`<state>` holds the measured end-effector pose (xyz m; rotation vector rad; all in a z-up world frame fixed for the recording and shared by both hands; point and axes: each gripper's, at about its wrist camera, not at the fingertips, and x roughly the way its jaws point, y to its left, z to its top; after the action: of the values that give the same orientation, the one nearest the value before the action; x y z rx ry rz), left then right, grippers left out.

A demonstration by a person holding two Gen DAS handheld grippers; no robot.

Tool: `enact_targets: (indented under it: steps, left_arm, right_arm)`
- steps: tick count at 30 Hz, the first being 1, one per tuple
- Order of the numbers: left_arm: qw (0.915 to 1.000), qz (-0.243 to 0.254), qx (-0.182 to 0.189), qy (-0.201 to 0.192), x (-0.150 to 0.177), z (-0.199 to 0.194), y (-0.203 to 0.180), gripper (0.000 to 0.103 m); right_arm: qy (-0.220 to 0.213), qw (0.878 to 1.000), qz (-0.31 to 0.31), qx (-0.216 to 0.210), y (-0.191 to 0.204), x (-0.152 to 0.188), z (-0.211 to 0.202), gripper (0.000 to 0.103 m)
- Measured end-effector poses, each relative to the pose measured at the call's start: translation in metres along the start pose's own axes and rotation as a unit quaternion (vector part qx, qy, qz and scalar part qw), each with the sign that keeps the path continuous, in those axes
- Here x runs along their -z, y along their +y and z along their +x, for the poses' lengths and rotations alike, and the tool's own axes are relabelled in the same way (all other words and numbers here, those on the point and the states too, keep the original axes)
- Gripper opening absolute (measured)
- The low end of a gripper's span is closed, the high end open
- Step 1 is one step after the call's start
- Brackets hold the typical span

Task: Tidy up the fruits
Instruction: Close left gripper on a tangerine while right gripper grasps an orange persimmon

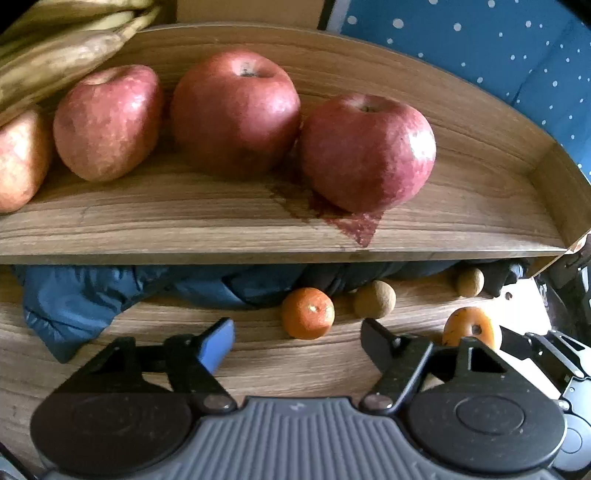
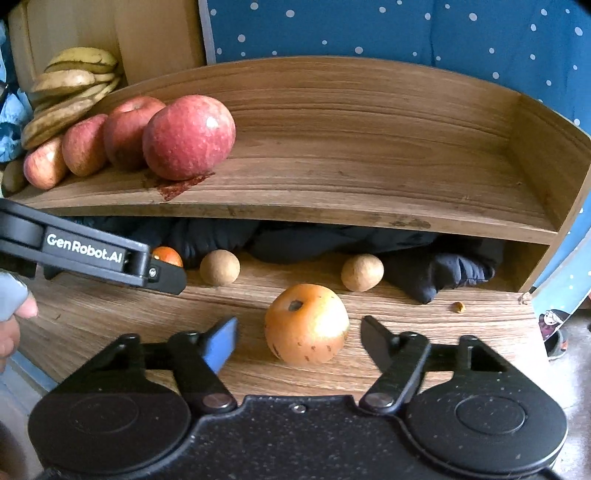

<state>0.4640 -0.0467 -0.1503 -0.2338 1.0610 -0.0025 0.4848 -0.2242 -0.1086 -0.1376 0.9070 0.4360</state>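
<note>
A wooden shelf (image 1: 480,192) holds several red apples (image 1: 365,151) in a row, with bananas (image 1: 62,55) at its left end. On the desk below lie a small orange mandarin (image 1: 308,314), two brown round fruits (image 1: 375,299) and an orange-brown pear (image 2: 306,325). My left gripper (image 1: 297,339) is open and empty, just in front of the mandarin. My right gripper (image 2: 299,339) is open, with its fingers either side of the pear and not touching it. The shelf (image 2: 369,177), apples (image 2: 188,136) and bananas (image 2: 70,85) show in the right wrist view too.
Dark blue cloth (image 1: 74,302) is stuffed under the shelf. A red stain (image 1: 354,225) marks the shelf's front. A blue dotted wall (image 2: 406,33) stands behind. The left gripper's arm (image 2: 85,254) crosses the right view at left. The desk's right edge (image 2: 535,332) is near.
</note>
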Motion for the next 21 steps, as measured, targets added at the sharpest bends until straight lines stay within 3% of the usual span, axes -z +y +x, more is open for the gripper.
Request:
enact_targets:
  steps: [4,10,21]
  left_arm:
    - [1.0,0.002,0.003,-0.003,0.0,0.001,-0.005,0.061]
    - [1.0,0.003,0.002,-0.005,-0.002,0.002,-0.011,0.037]
    - [1.0,-0.006,0.0,-0.002,0.013,-0.01,-0.009,0.035]
  right_arm:
    - [0.002,1.0,0.003,-0.002,-0.003,0.001,0.003,0.054]
    - [-0.002,1.0,-0.007,-0.001,-0.003,0.003,0.002,0.049]
    - [-0.004,1.0,-0.007,-0.013,-0.008,0.01,-0.003,0.048]
